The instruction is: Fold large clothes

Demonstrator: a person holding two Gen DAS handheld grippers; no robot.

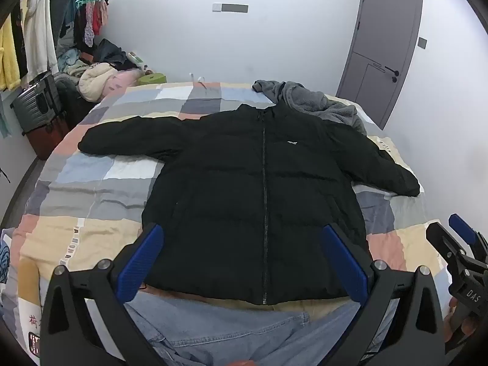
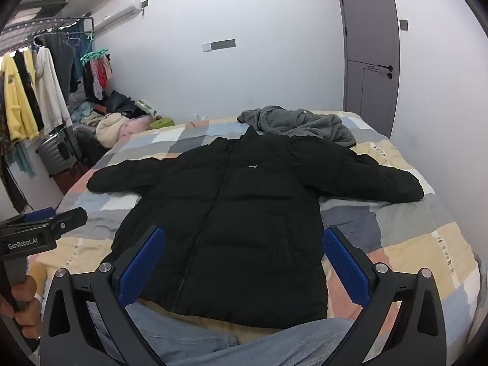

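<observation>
A black puffer jacket (image 1: 244, 189) lies flat and zipped on the checkered bed (image 1: 100, 164), front up, with both sleeves spread out sideways. It also shows in the right wrist view (image 2: 244, 213). My left gripper (image 1: 244, 238) is open and empty, held above the jacket's hem. My right gripper (image 2: 244, 241) is open and empty too, above the hem toward the jacket's right side. The right gripper also shows at the right edge of the left wrist view (image 1: 457, 235), and the left gripper at the left edge of the right wrist view (image 2: 45, 222).
A grey fleece garment (image 1: 314, 100) lies crumpled behind the jacket's collar. Light blue jeans (image 1: 231, 332) lie by the near bed edge. A clothes rack (image 2: 33, 97), suitcase (image 1: 36, 103) and clothes pile (image 1: 97, 79) stand left of the bed. A grey door (image 1: 387, 45) is far right.
</observation>
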